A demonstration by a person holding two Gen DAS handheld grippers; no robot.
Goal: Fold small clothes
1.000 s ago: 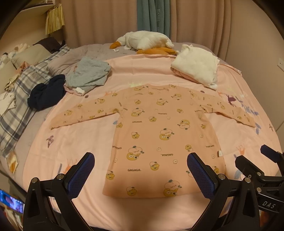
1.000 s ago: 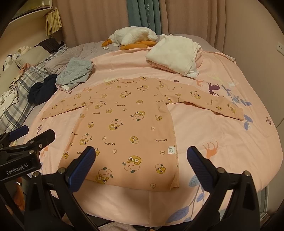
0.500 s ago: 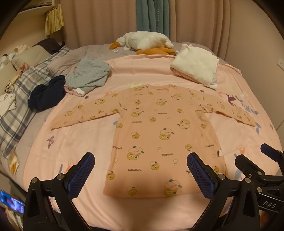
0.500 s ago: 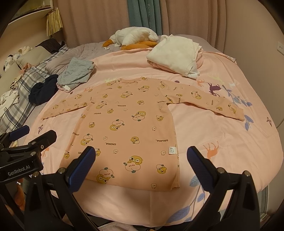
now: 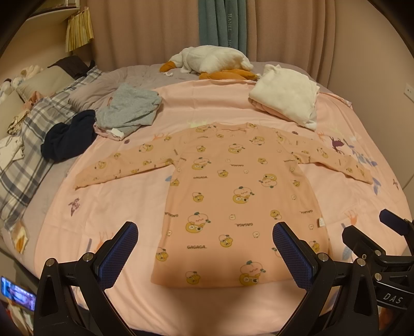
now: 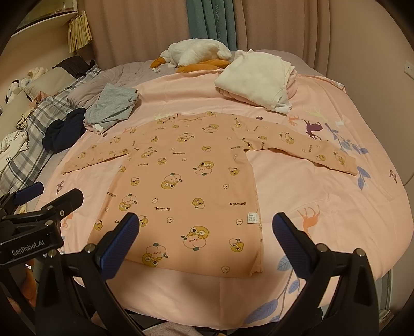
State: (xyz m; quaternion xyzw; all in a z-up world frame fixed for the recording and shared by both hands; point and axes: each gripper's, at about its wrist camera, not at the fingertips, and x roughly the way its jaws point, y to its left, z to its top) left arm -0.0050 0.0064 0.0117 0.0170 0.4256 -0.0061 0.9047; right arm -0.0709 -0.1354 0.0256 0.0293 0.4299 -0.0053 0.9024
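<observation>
Nearest the cameras, the left gripper is hovering with its blue-padded fingers spread wide and holding nothing, just short of the hem of the peach shirt. The right gripper is hanging beside it, likewise wide apart and empty, over the shirt's near right corner. The shirt (printed with little yellow characters and the word GAGAGA) is lying flat on the pink bedsheet, hem toward the grippers, neckline away, both long sleeves stretching out to the sides. Beyond the left sleeve, a crumpled grey garment is sitting next to a dark navy bundle at the edge of a plaid blanket. Beyond the right sleeve, a folded cream pile is resting. Farthest back, a white plush toy is lying before the curtains.
</observation>
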